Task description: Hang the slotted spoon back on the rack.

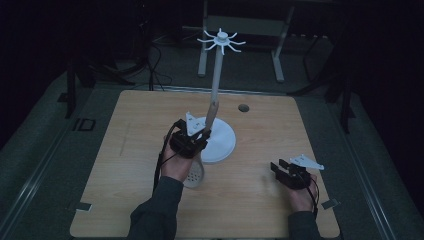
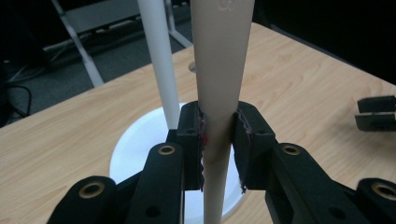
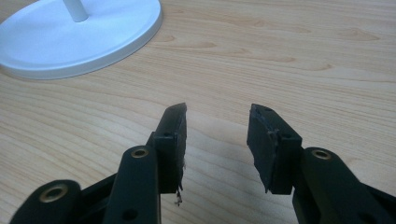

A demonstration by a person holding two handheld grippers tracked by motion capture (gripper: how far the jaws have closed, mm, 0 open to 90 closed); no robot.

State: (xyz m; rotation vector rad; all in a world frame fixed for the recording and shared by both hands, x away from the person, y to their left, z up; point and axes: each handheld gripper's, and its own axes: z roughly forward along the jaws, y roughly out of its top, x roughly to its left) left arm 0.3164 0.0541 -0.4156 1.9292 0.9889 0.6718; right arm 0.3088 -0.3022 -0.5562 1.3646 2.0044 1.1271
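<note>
Two black pads of the left gripper (image 2: 218, 140) clamped a smooth beige utensil handle (image 2: 219, 79) upright, just before the white stand (image 1: 218, 135). High view showed its perforated head (image 1: 193, 175) near the worktop (image 1: 125, 150). Right gripper (image 3: 217, 133) rested spread, holding nothing.

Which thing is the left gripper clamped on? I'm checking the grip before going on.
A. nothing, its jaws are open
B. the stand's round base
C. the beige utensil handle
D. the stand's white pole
C: in the left gripper view the left gripper pinches the beige handle; the white pole stands free behind it.
</note>
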